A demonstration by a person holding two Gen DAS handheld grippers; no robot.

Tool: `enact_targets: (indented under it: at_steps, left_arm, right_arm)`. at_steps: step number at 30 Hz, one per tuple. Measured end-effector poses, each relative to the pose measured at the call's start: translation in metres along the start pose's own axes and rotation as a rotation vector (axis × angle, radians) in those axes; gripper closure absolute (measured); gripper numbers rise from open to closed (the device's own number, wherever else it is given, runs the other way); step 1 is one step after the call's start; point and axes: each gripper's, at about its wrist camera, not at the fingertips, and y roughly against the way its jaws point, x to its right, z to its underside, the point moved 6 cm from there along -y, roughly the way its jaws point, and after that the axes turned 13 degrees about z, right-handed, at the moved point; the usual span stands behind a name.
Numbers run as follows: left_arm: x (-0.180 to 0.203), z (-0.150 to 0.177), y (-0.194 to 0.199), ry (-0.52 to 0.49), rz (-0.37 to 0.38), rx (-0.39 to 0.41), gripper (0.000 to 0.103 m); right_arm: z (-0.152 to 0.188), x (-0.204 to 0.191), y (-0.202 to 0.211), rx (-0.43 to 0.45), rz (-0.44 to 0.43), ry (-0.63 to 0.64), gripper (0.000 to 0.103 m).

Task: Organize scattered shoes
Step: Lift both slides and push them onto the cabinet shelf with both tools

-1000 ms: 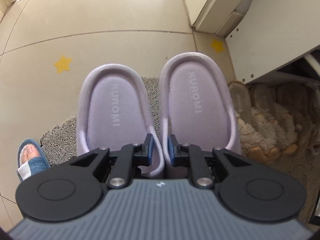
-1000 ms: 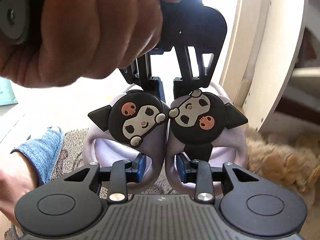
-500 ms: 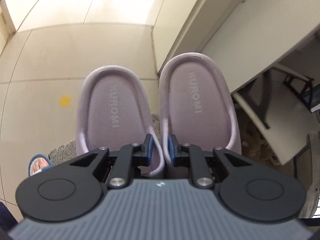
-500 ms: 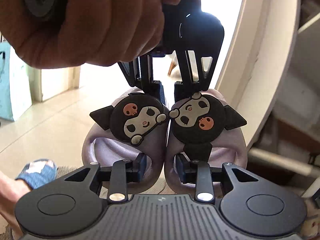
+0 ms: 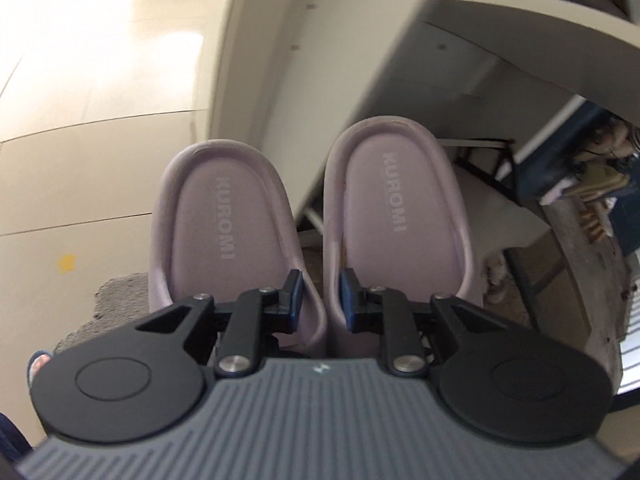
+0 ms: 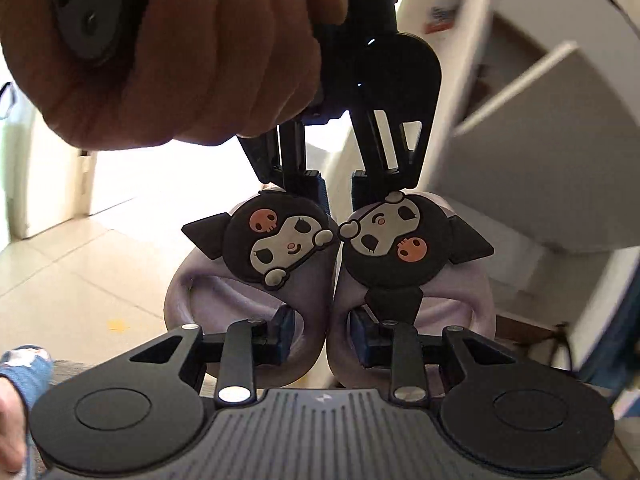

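A pair of lilac slippers hangs in the air, side by side, held from both ends. In the left wrist view the left slipper [image 5: 224, 220] and right slipper [image 5: 394, 208] show their insoles. My left gripper [image 5: 321, 298] pinches their two inner walls at the heel end, pads still pressing as its jaws are opening slightly. In the right wrist view my right gripper [image 6: 320, 338] is shut on the inner walls under the straps, below the black cartoon charms [image 6: 288, 240]. The left gripper [image 6: 340, 192] and the hand [image 6: 180, 60] holding it face me there.
A white shoe cabinet [image 5: 320, 60] with open shelves rises just behind and right of the slippers; shoes [image 5: 600, 184] lie on a lower shelf. Below are a grey mat [image 5: 120, 300], tiled floor with a yellow star sticker [image 5: 66, 263], and a foot in a blue slipper [image 6: 24, 364].
Both grippers have risen together with the slipper pair. The mat and floor dropped away, the furry slippers left view, and the cabinet shelves came in behind.
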Motion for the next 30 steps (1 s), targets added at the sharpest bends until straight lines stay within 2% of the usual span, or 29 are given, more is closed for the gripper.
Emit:
enact_targets:
  at_steps: [6,11,14,17,20,22,25,30]
  left_arm:
    - [0.067,-0.003,-0.039,-0.09,0.081,-0.035,0.082]
    - [0.108,-0.012,-0.089,-0.132,0.15,-0.073,0.082]
    - [0.117,-0.018,-0.123,-0.141,0.159,-0.105,0.085]
    - [0.105,-0.026,-0.163,-0.118,0.142,-0.141,0.085]
    - [0.077,-0.04,-0.18,-0.008,0.182,-0.178,0.083]
    - [0.069,-0.044,-0.188,0.019,0.203,-0.196,0.083]
    - [0.075,-0.044,-0.205,0.03,0.21,-0.197,0.083]
    - [0.087,-0.049,-0.212,0.0,0.149,-0.188,0.082]
  right_arm:
    - [0.007,0.064,-0.007,-0.035,0.108,-0.022,0.071]
    - [0.016,0.108,-0.027,-0.085,0.145,-0.04,0.072]
    - [0.022,0.125,-0.047,-0.131,0.117,-0.041,0.073]
    - [0.035,0.135,-0.083,-0.209,0.045,-0.04,0.073]
    - [0.038,0.149,-0.108,-0.253,-0.051,-0.098,0.07]
    - [0.034,0.157,-0.117,-0.274,-0.075,-0.122,0.068]
    - [0.032,0.169,-0.128,-0.302,-0.066,-0.105,0.068]
    - [0.036,0.19,-0.138,-0.352,-0.127,-0.13,0.068]
